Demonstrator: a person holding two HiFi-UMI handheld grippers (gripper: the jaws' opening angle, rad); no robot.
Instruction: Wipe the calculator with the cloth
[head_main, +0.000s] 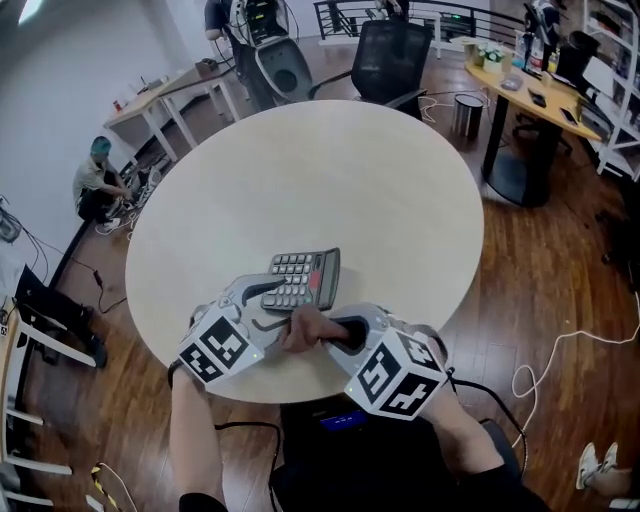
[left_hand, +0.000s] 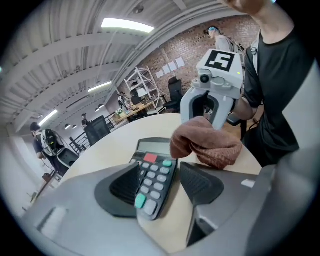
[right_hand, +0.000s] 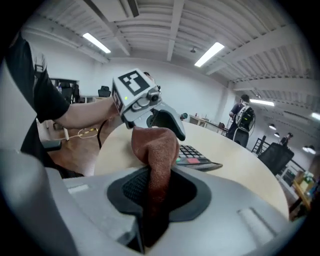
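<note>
Clamping brown cloth (right_hand: 156, 150) tight w/ right gripper (right_hand: 159, 182): pads shut on a fold of it, rest of fabric bunched up beyond the tips. Nothing else in that grip.

Straddling calculator (left_hand: 159, 172) w/ left gripper (left_hand: 160, 174), jaws spread wide. Keypad end of calc. sitting in the gap btwn the pads. One pad right up against its side, the other w/ a strip of bare tabletop btwn pad and casing, so no squeeze on it.

From above: calculator (head_main: 305, 278) lying flat on round pale table (head_main: 330, 180), close to the edge nearest the person, keys facing up. Left gripper (head_main: 272, 300) reaching in from keypad side, right gripper (head_main: 335, 330) angled in from the opposite side, tips of the two close together. Cloth (head_main: 305, 328) wadded on the table just beside calc., by its display-end corner, also visible so from left gripper view (left_hand: 207, 147). Can't tell whether fabric actually touching the casing.
</note>
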